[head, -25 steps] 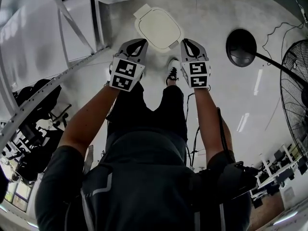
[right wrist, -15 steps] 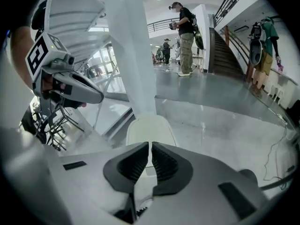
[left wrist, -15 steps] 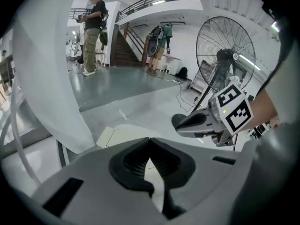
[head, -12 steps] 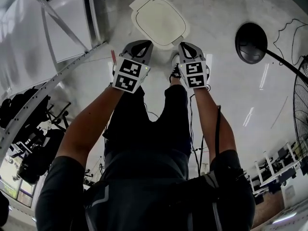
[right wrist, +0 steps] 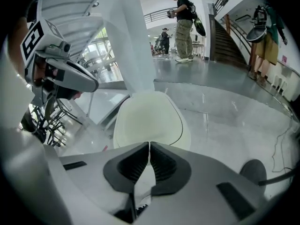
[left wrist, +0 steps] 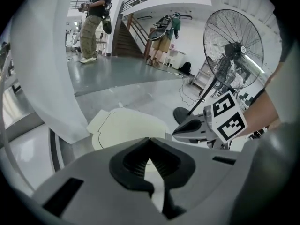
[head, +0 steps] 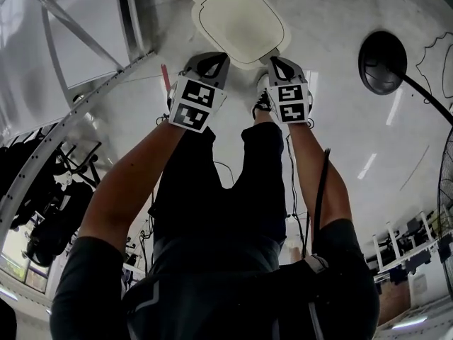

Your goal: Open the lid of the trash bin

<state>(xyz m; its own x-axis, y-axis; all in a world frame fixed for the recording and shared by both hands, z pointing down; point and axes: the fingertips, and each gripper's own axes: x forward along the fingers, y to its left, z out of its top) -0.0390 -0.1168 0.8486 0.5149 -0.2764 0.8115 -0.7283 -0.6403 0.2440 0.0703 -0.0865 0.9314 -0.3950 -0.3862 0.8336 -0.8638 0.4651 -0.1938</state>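
Note:
The trash bin's cream lid (head: 237,20) lies closed, flat on top of the bin, just ahead of both grippers. My left gripper (head: 212,57) hovers at the lid's near left edge, its jaws shut with nothing between them. My right gripper (head: 277,60) is at the lid's near right corner, also shut and empty. In the left gripper view the lid (left wrist: 126,125) lies just beyond the closed tips (left wrist: 150,140), with the right gripper (left wrist: 199,128) beside it. From the right gripper view the lid (right wrist: 147,118) fills the floor ahead of the closed tips (right wrist: 149,145).
A black round fan base (head: 382,62) with its pole stands on the floor to the right; the fan head (left wrist: 234,50) rises above it. A white metal frame (head: 85,83) runs along the left. A person (right wrist: 185,25) stands far off by the stairs.
Both grippers have moved forward toward the bin, so the lid now sits right at their tips. Both stayed shut.

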